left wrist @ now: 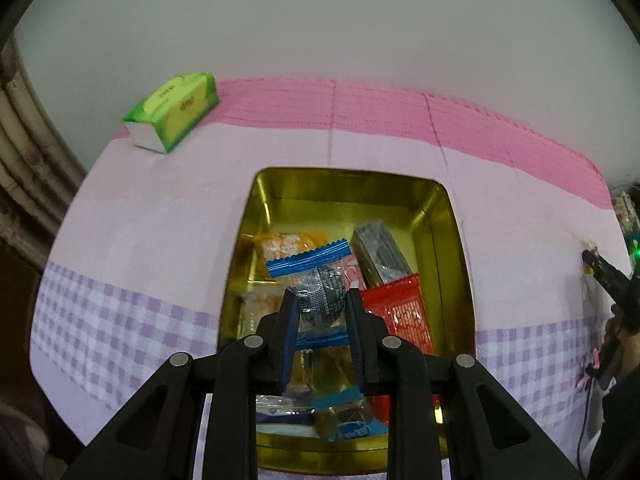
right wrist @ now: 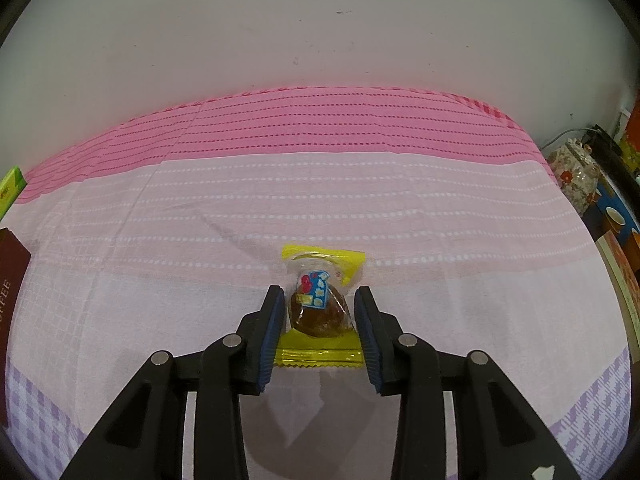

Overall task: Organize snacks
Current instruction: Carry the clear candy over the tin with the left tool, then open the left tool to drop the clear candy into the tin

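My left gripper (left wrist: 322,294) is shut on a clear snack packet with blue ends (left wrist: 316,280) and holds it over the open gold tin (left wrist: 456,240). Several snacks lie in the tin: a red packet (left wrist: 404,312), an orange one (left wrist: 284,246), a dark grey one (left wrist: 380,252) and blue-wrapped ones near the front. My right gripper (right wrist: 319,292) points down at the tablecloth, its blue pads against the sides of a yellow-ended packet (right wrist: 320,304) holding a brown snack. That packet rests on the cloth. The right gripper also shows at the far right edge of the left wrist view (left wrist: 608,280).
A green tissue pack (left wrist: 172,110) sits at the table's back left. A brown coffee box (right wrist: 12,276) lies at the left edge of the right wrist view. A floral teapot (right wrist: 572,172) and cups stand beyond the table's right edge. A wall runs behind the pink cloth.
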`<action>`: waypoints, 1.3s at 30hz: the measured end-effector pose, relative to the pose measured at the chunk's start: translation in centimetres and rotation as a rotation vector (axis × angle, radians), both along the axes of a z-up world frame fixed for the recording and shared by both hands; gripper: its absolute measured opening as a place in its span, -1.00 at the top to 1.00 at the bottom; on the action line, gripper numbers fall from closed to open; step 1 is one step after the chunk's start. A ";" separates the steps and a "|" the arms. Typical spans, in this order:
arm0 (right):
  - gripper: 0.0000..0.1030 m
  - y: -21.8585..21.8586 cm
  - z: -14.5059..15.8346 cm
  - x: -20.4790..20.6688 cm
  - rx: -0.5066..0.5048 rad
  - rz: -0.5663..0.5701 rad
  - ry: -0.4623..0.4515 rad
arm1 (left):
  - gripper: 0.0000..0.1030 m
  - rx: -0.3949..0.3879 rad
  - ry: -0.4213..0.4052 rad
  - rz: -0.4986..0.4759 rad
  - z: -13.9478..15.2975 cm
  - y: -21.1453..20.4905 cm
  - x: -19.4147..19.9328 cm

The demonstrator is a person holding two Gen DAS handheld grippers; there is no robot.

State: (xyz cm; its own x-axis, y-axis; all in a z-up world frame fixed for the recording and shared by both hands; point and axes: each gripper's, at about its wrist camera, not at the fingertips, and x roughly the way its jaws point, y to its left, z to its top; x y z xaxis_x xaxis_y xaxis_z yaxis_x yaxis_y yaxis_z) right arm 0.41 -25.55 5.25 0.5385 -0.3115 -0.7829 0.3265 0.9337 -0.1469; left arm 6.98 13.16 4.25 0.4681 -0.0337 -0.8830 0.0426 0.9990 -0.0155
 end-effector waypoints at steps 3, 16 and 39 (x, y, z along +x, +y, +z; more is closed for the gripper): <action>0.30 -0.1 0.0 0.0 0.002 -0.001 0.000 | 0.54 0.019 0.008 -0.017 -0.9 -0.2 0.3; 0.25 -0.5 0.0 -0.1 0.002 -0.007 0.000 | 0.51 0.029 0.033 -0.008 -3.3 0.4 1.3; 0.11 -0.7 0.0 -0.2 0.009 -0.007 0.001 | 0.43 0.036 0.012 0.033 -2.3 0.7 1.0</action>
State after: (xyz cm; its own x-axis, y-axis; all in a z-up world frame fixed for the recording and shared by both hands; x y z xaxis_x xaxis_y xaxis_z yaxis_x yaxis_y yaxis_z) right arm 0.21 -26.23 5.29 0.5359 -0.3082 -0.7860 0.3327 0.9327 -0.1390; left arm 8.02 13.87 1.95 0.4579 0.0134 -0.8889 0.0093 0.9998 0.0198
